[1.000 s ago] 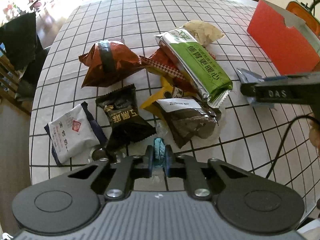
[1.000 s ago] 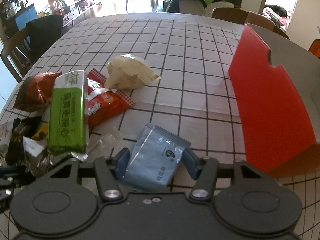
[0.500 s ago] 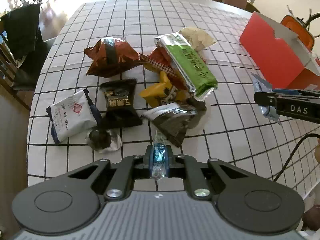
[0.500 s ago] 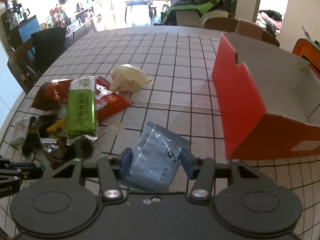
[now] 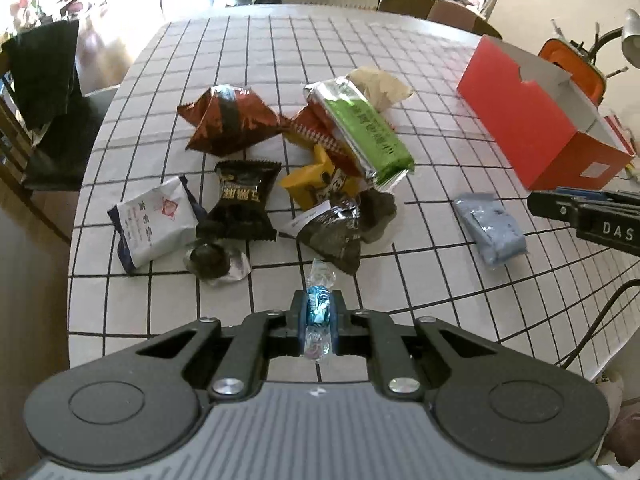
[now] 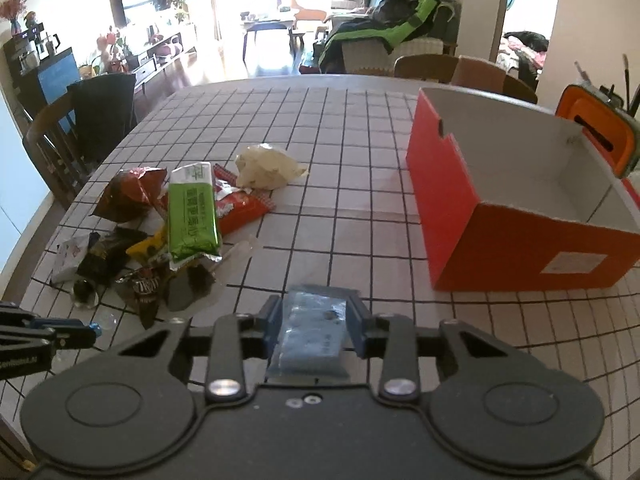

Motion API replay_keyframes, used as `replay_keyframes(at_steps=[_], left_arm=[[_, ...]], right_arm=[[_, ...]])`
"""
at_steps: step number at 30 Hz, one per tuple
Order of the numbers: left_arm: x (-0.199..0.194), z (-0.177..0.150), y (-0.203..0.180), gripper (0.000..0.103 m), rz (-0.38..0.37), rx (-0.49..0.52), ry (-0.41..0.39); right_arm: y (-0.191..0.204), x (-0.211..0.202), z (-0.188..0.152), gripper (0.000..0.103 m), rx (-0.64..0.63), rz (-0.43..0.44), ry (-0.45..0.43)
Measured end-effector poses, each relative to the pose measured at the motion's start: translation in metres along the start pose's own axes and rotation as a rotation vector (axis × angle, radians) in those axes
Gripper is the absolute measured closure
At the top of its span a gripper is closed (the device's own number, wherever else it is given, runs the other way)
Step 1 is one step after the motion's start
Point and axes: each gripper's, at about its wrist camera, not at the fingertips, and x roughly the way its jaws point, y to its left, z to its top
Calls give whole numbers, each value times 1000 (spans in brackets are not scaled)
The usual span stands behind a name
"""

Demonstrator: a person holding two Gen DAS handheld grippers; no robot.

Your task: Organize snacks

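Observation:
My left gripper (image 5: 317,312) is shut on a small blue candy in a clear twist wrapper (image 5: 318,306), held above the table's near edge. My right gripper (image 6: 314,326) is shut on a light blue snack packet (image 6: 310,334); that packet also shows in the left wrist view (image 5: 490,230), hanging above the table. A pile of snacks lies on the checked tablecloth: a green bar (image 5: 362,128), a brown-red bag (image 5: 226,118), a black packet (image 5: 244,198), a white packet (image 5: 154,222), a yellow packet (image 5: 316,182). The open red box (image 6: 516,204) stands at the right.
A cream packet (image 6: 266,166) lies behind the pile. A round dark sweet in clear wrap (image 5: 210,258) lies by the white packet. Chairs stand around the round table; an orange case (image 6: 596,132) is behind the box. A cable (image 5: 596,324) hangs at the right.
Both grippers have risen and pulled back from the table with their snacks. The blue packet is lifted off the cloth, and the red box's open inside has come into view.

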Motion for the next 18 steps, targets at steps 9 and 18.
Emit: replay_keyframes(at_steps=[9,18], left_arm=[[-5,-9,-3,92,-9,-6,-10],[-7,-11,-3,92,12,-6,-6]], right_arm=[[-17,11,-16,56,53,5,73],[-13,43,-21,15,-5,13,92]])
